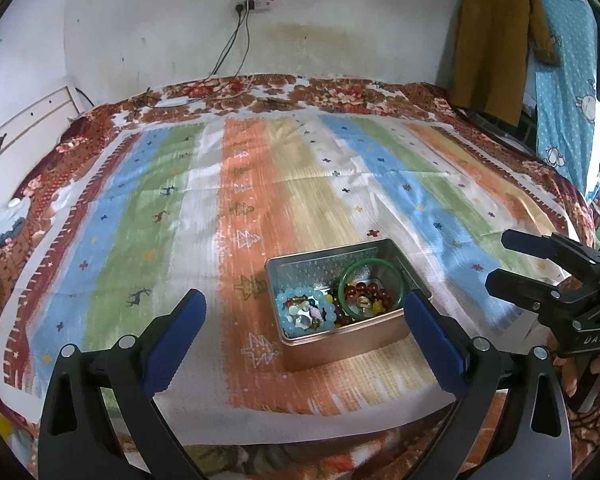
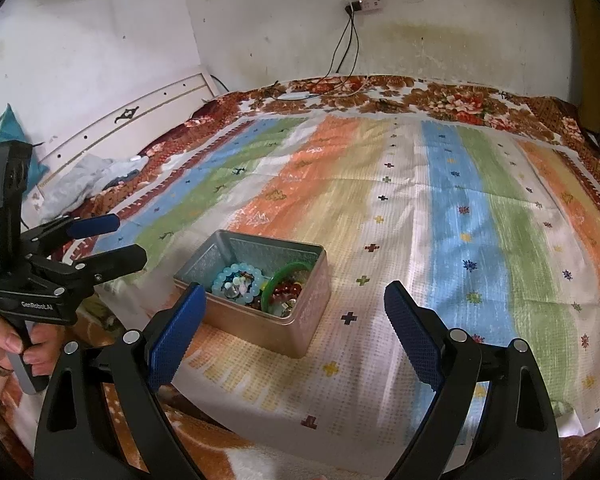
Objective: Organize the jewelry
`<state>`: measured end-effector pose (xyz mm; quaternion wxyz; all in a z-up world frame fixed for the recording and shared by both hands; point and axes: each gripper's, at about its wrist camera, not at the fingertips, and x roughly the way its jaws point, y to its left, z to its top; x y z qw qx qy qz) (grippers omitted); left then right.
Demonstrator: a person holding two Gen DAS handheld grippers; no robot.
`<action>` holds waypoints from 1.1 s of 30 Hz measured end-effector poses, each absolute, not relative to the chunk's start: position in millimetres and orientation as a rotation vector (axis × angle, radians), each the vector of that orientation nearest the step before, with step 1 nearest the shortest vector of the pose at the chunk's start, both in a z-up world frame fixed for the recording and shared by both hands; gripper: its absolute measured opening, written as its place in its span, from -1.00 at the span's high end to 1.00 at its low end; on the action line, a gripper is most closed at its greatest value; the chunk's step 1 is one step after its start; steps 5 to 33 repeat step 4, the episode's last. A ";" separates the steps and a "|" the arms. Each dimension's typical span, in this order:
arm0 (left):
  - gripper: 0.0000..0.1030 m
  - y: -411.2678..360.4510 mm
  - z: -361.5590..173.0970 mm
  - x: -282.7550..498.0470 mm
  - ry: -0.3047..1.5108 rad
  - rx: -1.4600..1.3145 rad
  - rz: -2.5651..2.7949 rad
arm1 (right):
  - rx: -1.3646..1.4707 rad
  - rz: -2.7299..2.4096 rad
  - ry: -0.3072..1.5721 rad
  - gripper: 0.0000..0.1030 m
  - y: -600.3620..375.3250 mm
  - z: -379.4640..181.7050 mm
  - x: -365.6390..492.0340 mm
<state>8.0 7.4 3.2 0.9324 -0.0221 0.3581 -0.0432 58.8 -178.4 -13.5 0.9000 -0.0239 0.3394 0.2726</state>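
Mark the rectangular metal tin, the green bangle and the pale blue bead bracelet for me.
rectangular metal tin (image 1: 340,338): left wrist view, near outer wall.
green bangle (image 1: 342,286): left wrist view, left side of the ring.
pale blue bead bracelet (image 2: 220,282): right wrist view, beads on its left arc.

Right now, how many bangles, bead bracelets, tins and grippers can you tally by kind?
Green bangle: 1
Pale blue bead bracelet: 1
Dark red bead bracelet: 1
Metal tin: 1
Grippers, left and right: 2
Total: 6; small loose pieces uncountable.
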 end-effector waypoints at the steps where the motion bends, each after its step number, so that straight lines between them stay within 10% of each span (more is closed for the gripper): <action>1: -0.89 7.6 2.7 8.1 0.735 -0.045 -0.086 | -0.051 0.564 0.703 -0.76 -178.2 -13.6 58.6; 33: -0.89 6.5 1.3 6.7 0.742 -0.046 -0.095 | -0.049 0.567 0.701 -0.76 -178.1 -13.6 58.8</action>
